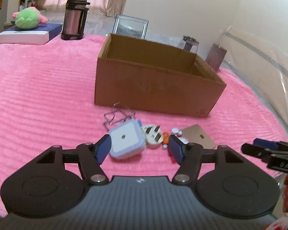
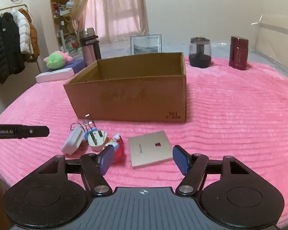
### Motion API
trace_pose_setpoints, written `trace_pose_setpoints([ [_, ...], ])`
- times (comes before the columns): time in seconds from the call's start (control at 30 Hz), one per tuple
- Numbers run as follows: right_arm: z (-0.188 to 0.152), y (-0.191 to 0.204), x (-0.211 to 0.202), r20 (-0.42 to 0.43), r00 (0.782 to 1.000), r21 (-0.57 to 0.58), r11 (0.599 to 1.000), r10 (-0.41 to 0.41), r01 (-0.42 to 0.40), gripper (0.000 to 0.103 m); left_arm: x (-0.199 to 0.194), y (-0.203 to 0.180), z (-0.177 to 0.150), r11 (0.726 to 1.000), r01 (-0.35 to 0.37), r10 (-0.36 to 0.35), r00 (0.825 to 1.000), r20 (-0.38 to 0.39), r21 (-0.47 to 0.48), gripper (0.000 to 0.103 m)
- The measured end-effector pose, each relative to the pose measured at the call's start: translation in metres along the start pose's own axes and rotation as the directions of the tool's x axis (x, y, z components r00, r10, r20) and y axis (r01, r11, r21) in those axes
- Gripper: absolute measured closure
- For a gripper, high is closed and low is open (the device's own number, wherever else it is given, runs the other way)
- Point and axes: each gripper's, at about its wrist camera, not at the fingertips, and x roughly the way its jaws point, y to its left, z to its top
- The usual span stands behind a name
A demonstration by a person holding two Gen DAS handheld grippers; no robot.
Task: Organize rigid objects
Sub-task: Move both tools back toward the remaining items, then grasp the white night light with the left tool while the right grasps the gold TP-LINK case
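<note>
A small pile lies on the pink blanket in front of an open cardboard box (image 1: 153,88) (image 2: 128,95). It holds a white square case (image 1: 126,141) (image 2: 73,141), a white plug (image 1: 152,135) (image 2: 97,137), a red toy figure (image 2: 118,149), a wire clip (image 1: 117,117) (image 2: 86,123) and a flat gold square (image 1: 198,137) (image 2: 149,148). My left gripper (image 1: 139,149) is open, hovering just short of the case and plug. My right gripper (image 2: 143,158) is open, with the gold square lying ahead between its fingers, untouched.
A dark thermos (image 1: 74,15), a green and pink plush (image 1: 28,18) on a flat white and blue box, a picture frame (image 2: 146,45), a glass jar (image 2: 199,52) and a maroon canister (image 2: 238,52) stand behind the cardboard box. Coats (image 2: 9,44) hang at far left.
</note>
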Motion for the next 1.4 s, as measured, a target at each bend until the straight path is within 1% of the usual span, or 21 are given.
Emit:
trace_pose_setpoints([
  [0.13, -0.004, -0.005, 0.001, -0.011, 1.0, 0.014, 1.0, -0.005, 0.005, 0.037, 0.004, 0.005, -0.008, 1.0, -0.019, 0.019, 1.0, -0.013, -0.009, 0.041],
  [0.33, -0.006, -0.009, 0.002, -0.009, 1.0, 0.027, 0.999, -0.016, 0.016, 0.036, 0.01, 0.007, -0.01, 0.999, -0.045, 0.045, 0.999, -0.02, -0.005, 0.035],
  [0.53, -0.008, -0.009, 0.007, -0.022, 1.0, 0.029, 0.999, -0.014, 0.015, 0.035, 0.022, 0.007, -0.009, 0.999, -0.04, 0.04, 0.999, -0.033, -0.014, 0.032],
  [0.63, -0.01, -0.01, 0.011, -0.029, 1.0, 0.025, 1.0, -0.012, 0.013, 0.034, 0.029, 0.008, -0.008, 0.999, -0.027, 0.025, 0.999, -0.043, -0.034, 0.031],
  [0.73, -0.012, -0.012, 0.015, -0.036, 0.999, 0.021, 1.0, -0.02, 0.021, 0.032, 0.036, 0.011, -0.008, 0.998, -0.009, 0.006, 0.999, -0.053, -0.064, 0.027],
  [0.83, -0.013, -0.014, 0.021, -0.047, 0.999, 0.021, 0.999, -0.025, 0.026, 0.031, 0.044, 0.012, -0.008, 0.998, -0.024, 0.021, 0.998, -0.063, -0.057, 0.027],
  [1.0, -0.014, -0.012, 0.037, -0.071, 0.997, -0.018, 0.999, -0.033, 0.031, 0.028, 0.054, 0.019, -0.008, 0.996, -0.013, 0.007, 0.997, -0.075, -0.093, 0.026],
  [1.07, -0.015, -0.012, 0.046, -0.084, 0.996, -0.036, 0.999, -0.033, 0.03, 0.021, 0.058, 0.019, -0.007, 0.996, -0.016, 0.008, 0.997, -0.08, -0.092, 0.025],
  [1.13, -0.016, -0.011, 0.055, -0.092, 0.995, -0.048, 0.999, -0.027, 0.023, 0.018, 0.062, 0.021, -0.007, 0.995, -0.015, 0.007, 0.996, -0.084, -0.096, 0.025],
  [1.4, -0.016, -0.011, 0.092, -0.096, 0.995, -0.13, 0.991, -0.016, 0.003, 0.017, 0.075, 0.024, -0.004, 0.996, -0.019, 0.012, 0.996, -0.083, -0.088, 0.022],
])
